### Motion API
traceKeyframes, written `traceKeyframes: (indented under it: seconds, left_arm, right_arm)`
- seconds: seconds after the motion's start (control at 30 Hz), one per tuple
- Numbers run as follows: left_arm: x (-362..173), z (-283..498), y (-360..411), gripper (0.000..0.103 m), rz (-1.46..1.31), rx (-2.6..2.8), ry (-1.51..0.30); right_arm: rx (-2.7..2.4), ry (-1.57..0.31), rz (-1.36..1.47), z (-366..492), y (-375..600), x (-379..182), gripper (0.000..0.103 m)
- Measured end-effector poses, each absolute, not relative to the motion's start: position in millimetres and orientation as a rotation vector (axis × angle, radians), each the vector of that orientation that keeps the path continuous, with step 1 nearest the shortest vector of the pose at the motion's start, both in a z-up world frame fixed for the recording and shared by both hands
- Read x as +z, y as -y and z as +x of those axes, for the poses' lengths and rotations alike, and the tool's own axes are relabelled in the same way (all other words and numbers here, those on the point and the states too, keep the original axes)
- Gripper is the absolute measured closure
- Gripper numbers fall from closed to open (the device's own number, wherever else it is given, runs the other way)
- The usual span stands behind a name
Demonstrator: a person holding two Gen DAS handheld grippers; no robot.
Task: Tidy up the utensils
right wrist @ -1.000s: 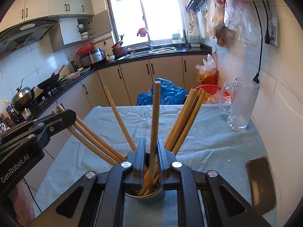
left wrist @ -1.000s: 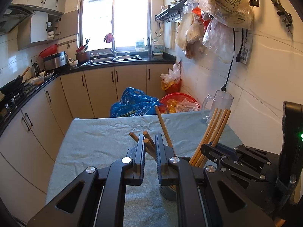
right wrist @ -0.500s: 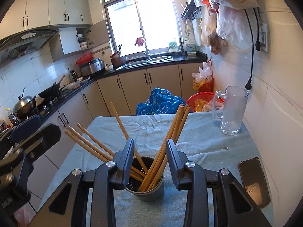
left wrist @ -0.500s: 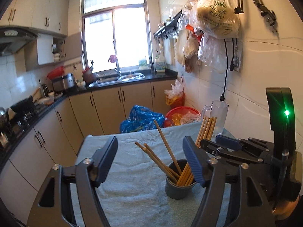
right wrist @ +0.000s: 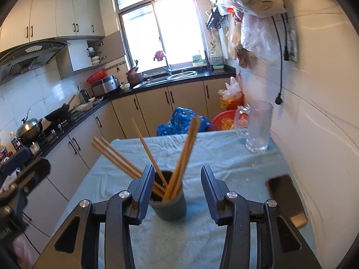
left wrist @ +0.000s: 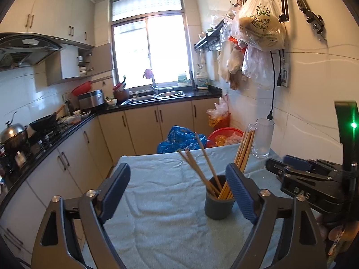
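Chopsticks [right wrist: 179, 163] are all standing in the dark grey holder cup [right wrist: 168, 204] now, fanned out in three loose bunches, long axes leaning up and away from me, some tipped hard left, a thick bunch tipped right. From my right gripper [right wrist: 177, 192] the cup sits dead ahead between the jaws, which are opening with nothing pressed in them. From my left gripper [left wrist: 179, 192] the cup [left wrist: 218, 201] is ahead and over to the right, close by the right-hand pad; those jaws are spread wide and opening too, nothing pinched. So I'd say the right hand is better lined up if anything needs nudging straighter.

Chopsticks look like plain wood or bamboo, slim with squarish tops; the cup is matte and round, probably plastic. Everything's on a wrinkly pale teal cloth [right wrist: 224, 157], soft, so the cup could slide a bit. Further right there's a dark phone [right wrist: 286, 199] lying flat, then a clear glass mug [right wrist: 258, 130] by the tiled wall.
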State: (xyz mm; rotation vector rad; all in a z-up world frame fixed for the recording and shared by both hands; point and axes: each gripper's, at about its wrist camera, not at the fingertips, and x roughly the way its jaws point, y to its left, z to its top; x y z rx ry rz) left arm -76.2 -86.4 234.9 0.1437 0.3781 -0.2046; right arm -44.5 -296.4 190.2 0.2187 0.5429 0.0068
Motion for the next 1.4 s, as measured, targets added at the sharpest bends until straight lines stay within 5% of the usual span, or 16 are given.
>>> traceKeyframes:
  seconds: [0.67, 1.4]
  left_arm:
    - [162.3, -160.8, 77.4, 0.008, 0.107, -0.188, -0.499]
    - [132.5, -157.0, 63.8, 0.008, 0.031, -0.187, -0.595]
  right_arm:
    - [-0.131, -0.601, 0.176, -145.0, 283.2, 123.5, 0.042]
    - [-0.221, -0.58, 0.093, -169.0, 265.9, 111.6, 0.036]
